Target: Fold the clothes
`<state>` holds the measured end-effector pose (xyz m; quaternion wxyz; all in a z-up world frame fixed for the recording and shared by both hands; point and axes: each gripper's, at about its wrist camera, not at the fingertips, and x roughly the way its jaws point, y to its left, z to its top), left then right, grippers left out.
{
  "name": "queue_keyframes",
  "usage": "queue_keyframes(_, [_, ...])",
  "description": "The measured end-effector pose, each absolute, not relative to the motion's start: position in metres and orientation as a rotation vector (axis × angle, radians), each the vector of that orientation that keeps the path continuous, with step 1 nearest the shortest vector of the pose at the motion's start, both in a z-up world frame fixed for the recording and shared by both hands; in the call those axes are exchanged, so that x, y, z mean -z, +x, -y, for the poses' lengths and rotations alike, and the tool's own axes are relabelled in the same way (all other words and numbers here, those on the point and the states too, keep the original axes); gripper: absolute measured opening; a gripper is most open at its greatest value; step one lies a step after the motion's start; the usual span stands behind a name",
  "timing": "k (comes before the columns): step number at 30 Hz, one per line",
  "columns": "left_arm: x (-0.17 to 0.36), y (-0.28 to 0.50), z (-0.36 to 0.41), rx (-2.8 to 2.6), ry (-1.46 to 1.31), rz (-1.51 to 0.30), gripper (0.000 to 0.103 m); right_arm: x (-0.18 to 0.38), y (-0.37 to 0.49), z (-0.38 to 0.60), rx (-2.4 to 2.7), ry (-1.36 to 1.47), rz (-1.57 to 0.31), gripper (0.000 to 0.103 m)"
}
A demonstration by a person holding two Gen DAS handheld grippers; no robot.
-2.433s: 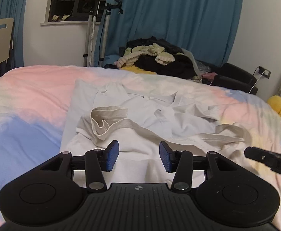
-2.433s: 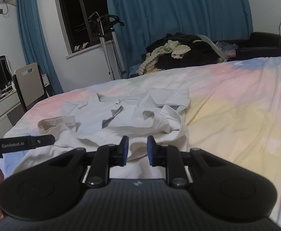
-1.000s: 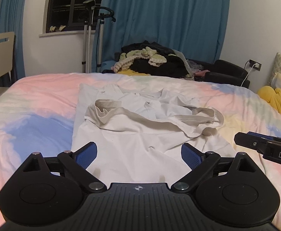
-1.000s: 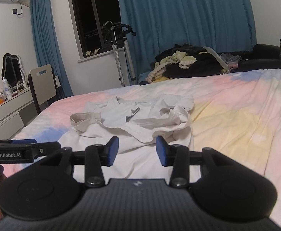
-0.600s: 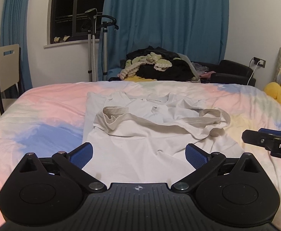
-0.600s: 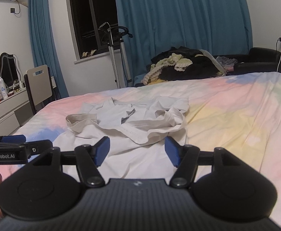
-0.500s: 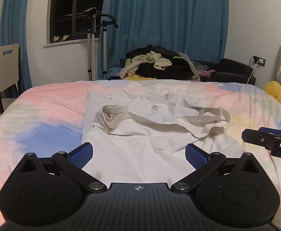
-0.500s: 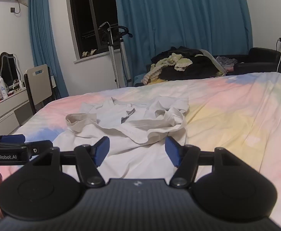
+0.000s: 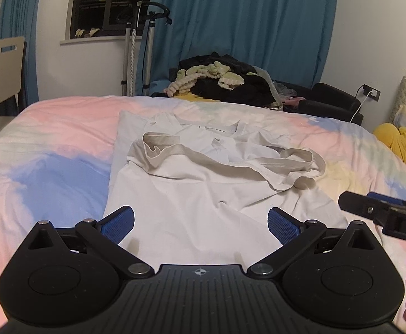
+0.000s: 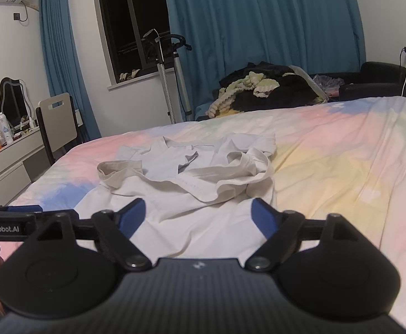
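A white garment (image 9: 197, 194) lies on the pastel bedspread (image 9: 50, 167), its beige-trimmed edge folded back across the middle, over a pale blue-white shirt (image 9: 175, 128). It also shows in the right wrist view (image 10: 203, 194). My left gripper (image 9: 200, 222) is wide open and empty, above the garment's near hem. My right gripper (image 10: 198, 217) is wide open and empty, also above the near hem. The right gripper's body shows at the right edge of the left wrist view (image 9: 383, 211).
A pile of dark and cream clothes (image 9: 219, 83) sits beyond the bed's far edge before blue curtains. A garment steamer stand (image 9: 136, 41) and a chair (image 9: 2, 64) stand at left. A dresser (image 10: 5, 158) is at far left. Yellow cloth (image 9: 397, 142) lies at right.
Both grippers have opened from nearly shut to wide open and drawn back from the garment. The garment's folded top edge lies flatter on the bed than 2.4 s ago.
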<state>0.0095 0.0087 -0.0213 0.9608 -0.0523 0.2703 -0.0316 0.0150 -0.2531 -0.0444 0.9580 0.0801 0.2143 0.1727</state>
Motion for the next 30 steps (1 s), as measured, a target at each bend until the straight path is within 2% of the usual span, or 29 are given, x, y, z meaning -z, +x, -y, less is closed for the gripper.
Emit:
queue_keyframes(9, [0.027, 0.016, -0.029, 0.015, -0.250, -0.630, 0.103, 0.059, 0.023, 0.267, -0.365, 0.424, -0.604, 0.096])
queue_keyframes(14, [0.034, 0.023, -0.041, -0.013, -0.330, -0.704, 0.103, 0.067, 0.025, 0.277, -0.365, 0.586, -0.676, 0.097])
queue_keyframes(16, [0.037, 0.025, -0.045, -0.024, -0.363, -0.733, 0.103, 0.070, 0.025, 0.277, -0.359, 0.605, -0.693, 0.098])
queue_keyframes(18, [0.040, 0.028, -0.050, -0.036, -0.395, -0.763, 0.103, 0.072, 0.024, 0.277, -0.348, 0.605, -0.705, 0.103])
queue_keyframes(25, [0.042, 0.029, -0.055, -0.037, -0.458, -0.793, 0.103, 0.078, 0.025, 0.281, -0.345, 0.652, -0.740, 0.103])
queue_keyframes(30, [0.042, 0.025, -0.064, -0.024, -0.548, -0.821, 0.103, 0.100, 0.027, 0.303, -0.363, 0.975, -0.828, 0.103])
